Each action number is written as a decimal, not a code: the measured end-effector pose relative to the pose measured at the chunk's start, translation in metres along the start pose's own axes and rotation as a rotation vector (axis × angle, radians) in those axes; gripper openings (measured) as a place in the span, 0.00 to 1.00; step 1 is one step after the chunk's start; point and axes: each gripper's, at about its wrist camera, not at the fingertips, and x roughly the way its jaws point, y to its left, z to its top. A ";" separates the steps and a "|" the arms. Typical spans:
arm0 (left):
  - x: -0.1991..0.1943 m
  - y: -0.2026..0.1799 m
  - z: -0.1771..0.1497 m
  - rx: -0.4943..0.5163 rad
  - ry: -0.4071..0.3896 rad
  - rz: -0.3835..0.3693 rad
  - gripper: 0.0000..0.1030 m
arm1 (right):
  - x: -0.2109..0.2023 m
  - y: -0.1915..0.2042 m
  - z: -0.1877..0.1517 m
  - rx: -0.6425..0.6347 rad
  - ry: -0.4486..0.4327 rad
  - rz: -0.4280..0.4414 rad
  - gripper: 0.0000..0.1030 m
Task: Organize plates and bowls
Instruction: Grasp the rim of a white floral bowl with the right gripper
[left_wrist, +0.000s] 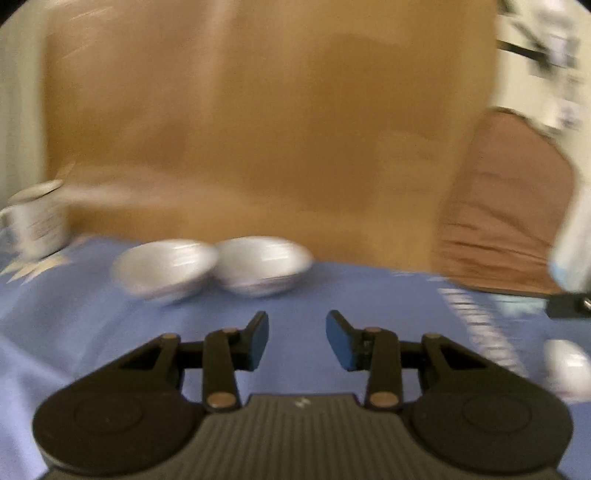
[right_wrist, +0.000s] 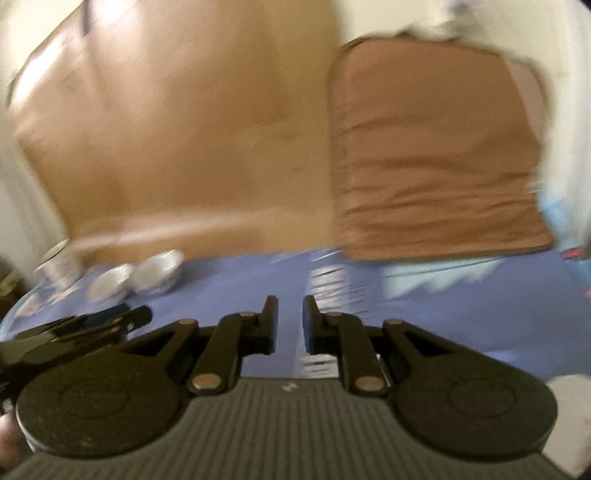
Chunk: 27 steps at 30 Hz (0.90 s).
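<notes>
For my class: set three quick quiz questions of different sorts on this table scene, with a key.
1. True or false: the two white bowls sit side by side on the blue cloth.
2. What stands left of the bowls? A) mug B) kettle C) vase
3. Fill in: the left gripper holds ____.

Key: 1 true; 2 A, the mug; 3 nothing, its jaws stand open and empty.

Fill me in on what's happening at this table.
A person holds a gripper in each hand over a blue cloth. Neither holds anything: the left gripper is open, with nothing between its jaws, and the right gripper is open only narrowly, also empty. Two white bowls sit side by side ahead of the left gripper, about touching, with a mug off to their left. The views are blurred, and no plates are clearly visible.
</notes>
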 end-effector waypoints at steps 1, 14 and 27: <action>0.002 0.017 -0.002 -0.021 -0.005 0.029 0.32 | 0.015 0.013 -0.001 0.007 0.036 0.027 0.17; 0.010 0.093 -0.001 -0.291 0.004 0.039 0.23 | 0.166 0.119 0.049 0.061 0.177 -0.006 0.23; 0.001 0.114 -0.001 -0.423 -0.044 -0.019 0.21 | 0.215 0.123 0.050 0.117 0.253 -0.033 0.07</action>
